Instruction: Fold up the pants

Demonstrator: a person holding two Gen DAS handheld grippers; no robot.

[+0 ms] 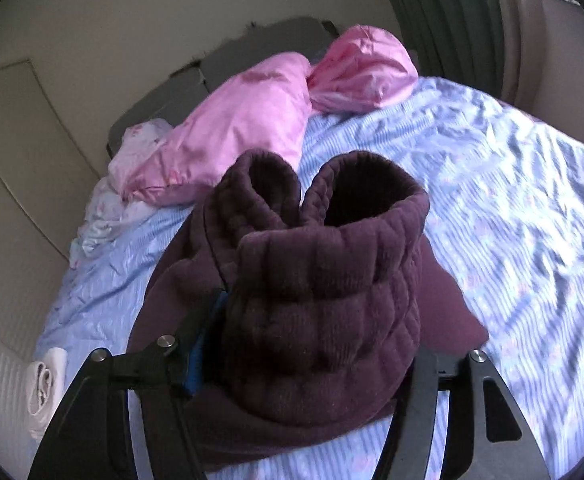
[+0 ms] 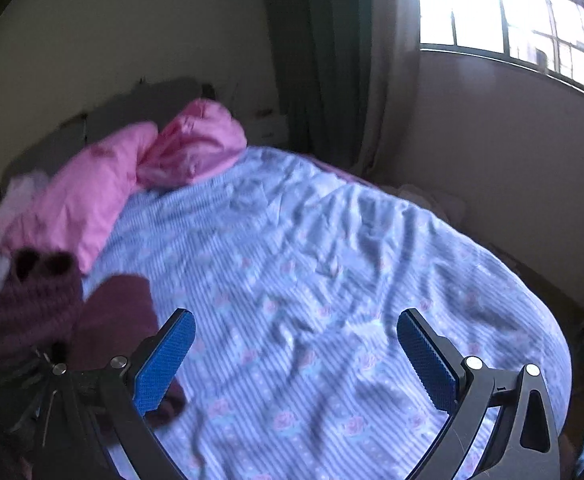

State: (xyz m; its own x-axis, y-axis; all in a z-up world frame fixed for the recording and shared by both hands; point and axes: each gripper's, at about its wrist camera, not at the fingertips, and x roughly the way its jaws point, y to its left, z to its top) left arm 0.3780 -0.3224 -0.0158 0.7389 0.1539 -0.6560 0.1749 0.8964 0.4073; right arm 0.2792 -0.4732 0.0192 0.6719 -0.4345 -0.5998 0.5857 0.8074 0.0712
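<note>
A: What is the surface, and what is the room like?

B: A bed [image 2: 332,280] covered with a wrinkled pale blue striped sheet printed with small pink flowers. Two pink pillows [image 1: 236,128] lie at its far end against a dark headboard [image 1: 260,48]. Beside them sits a crumpled light floral cloth [image 1: 132,160]. A dark green curtain [image 2: 316,60] hangs in the corner, and a barred window [image 2: 512,12] lets in bright daylight at the right. The walls are plain and pale.

A: Where are the pants?

B: The dark maroon pants [image 1: 316,288] lie on the near left part of the bed. In the left wrist view their quilted cuffs stand bunched up, two leg openings facing the pillows, with smoother maroon fabric spread flat on the sheet beneath them.

A: And the left gripper?

B: The left gripper [image 1: 312,360] has the bunched fabric between its fingers. Its jaws stand partly apart, one blue pad [image 1: 202,344] showing just beside the cloth on the left; the other pad is hidden behind the fabric. Whether the pads press on the pants I cannot tell.

A: The right one?

B: The right gripper [image 2: 296,360] hangs over bare sheet with its jaws spread wide, both blue pads clear and nothing between them. The edge of the pants lies just beside its left finger.
</note>
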